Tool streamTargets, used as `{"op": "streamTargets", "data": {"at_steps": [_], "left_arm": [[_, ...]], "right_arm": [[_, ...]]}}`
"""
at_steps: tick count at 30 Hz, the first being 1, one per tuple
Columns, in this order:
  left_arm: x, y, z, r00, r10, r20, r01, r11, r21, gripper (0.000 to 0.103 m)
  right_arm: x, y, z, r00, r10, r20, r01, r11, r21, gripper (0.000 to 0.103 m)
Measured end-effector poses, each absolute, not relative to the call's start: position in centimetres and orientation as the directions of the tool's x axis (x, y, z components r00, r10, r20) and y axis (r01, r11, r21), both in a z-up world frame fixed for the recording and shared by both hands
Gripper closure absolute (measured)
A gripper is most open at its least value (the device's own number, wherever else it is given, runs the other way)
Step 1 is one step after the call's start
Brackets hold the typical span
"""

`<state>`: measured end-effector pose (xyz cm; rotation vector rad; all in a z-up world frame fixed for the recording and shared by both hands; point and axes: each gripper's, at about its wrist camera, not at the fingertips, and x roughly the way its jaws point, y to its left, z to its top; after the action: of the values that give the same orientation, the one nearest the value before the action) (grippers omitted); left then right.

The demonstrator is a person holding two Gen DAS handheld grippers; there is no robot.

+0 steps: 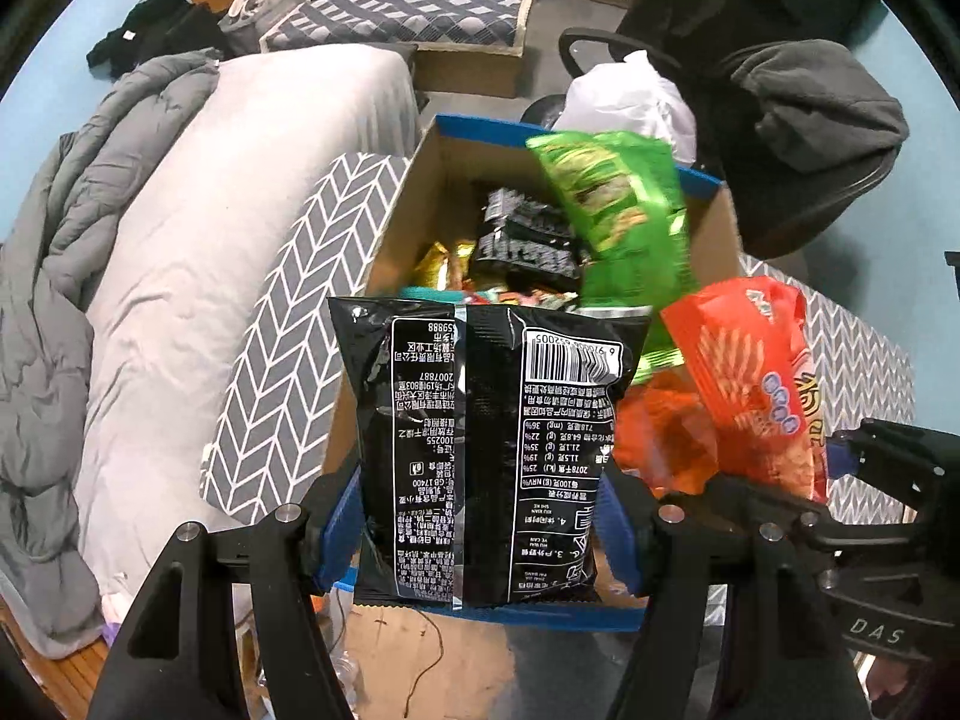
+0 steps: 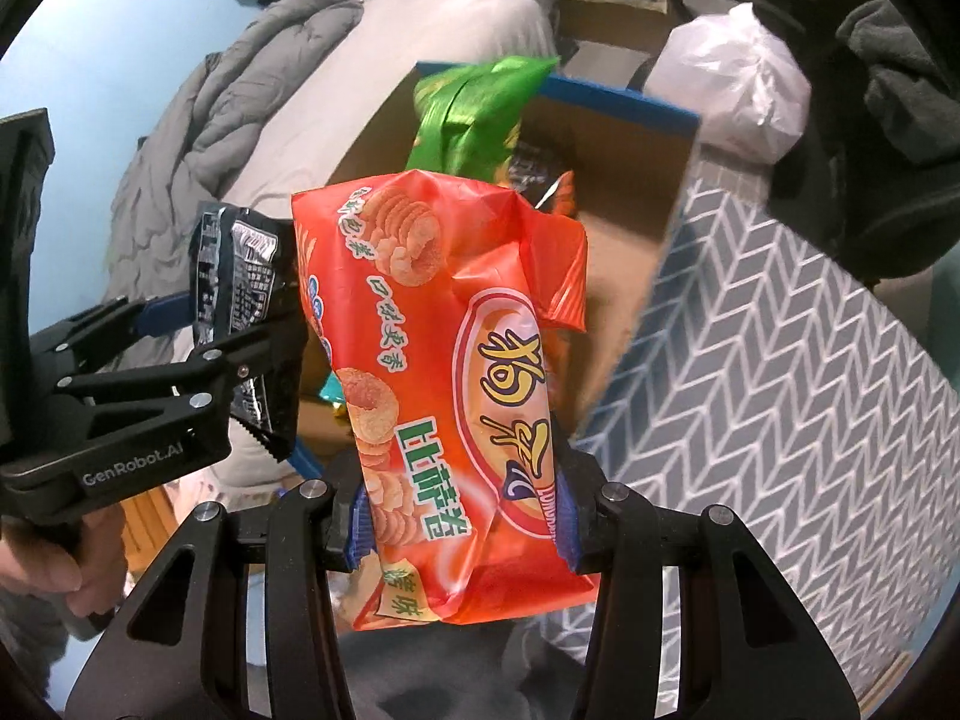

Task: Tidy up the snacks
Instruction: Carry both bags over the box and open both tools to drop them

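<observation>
My left gripper (image 1: 480, 531) is shut on a black snack bag (image 1: 486, 432), barcode side facing me, held over the near edge of an open cardboard box (image 1: 414, 204) with a blue rim. My right gripper (image 2: 459, 531) is shut on an orange ring-snack bag (image 2: 444, 360), held beside the black bag (image 2: 240, 288) above the same box (image 2: 624, 192); the orange bag also shows in the left wrist view (image 1: 750, 384). A green snack bag (image 1: 618, 210) leans at the far side of the box and looks blurred; it also shows in the right wrist view (image 2: 474, 114). Several dark and gold packets lie inside.
The box stands on a grey chevron-patterned surface (image 2: 780, 360). A grey pillow (image 1: 198, 276) and a quilt (image 1: 54, 276) lie to the left. A white plastic bag (image 1: 630, 96) and a chair with dark clothes (image 1: 810, 120) stand behind the box.
</observation>
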<state>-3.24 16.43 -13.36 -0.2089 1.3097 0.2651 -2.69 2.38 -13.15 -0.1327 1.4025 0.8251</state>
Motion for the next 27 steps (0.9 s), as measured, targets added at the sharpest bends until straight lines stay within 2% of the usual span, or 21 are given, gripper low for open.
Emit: {"op": "streamTargets", "data": {"at_steps": [11,22,24,27], "left_arm": [[-3.1,18.4,-16.0,0.208,0.073,-0.975,-0.303,0.953,0.007,0.035],[-2.8,18.6,-16.2,0.193,0.087,-0.977,-0.260,0.965,0.034,0.032],[-3.0,18.6,-15.5,0.205,0.086,-0.975,-0.258,0.966,0.031,0.027],[-3.2,18.7,-14.5,0.221,0.085,-0.972,-0.264,0.964,0.024,0.025]], "right_arm": [[-2.7,6.7,-14.9,-0.058,0.393,-0.918,-0.555,0.752,0.357,0.057],[-0.8,7.1,-14.6,-0.024,0.397,-0.918,-0.477,0.802,0.359,0.045],[-0.7,6.8,-13.8,-0.009,0.411,-0.912,-0.469,0.804,0.367,0.038],[-0.7,6.5,-12.5,0.011,0.421,-0.907,-0.474,0.801,0.366,0.035]]}}
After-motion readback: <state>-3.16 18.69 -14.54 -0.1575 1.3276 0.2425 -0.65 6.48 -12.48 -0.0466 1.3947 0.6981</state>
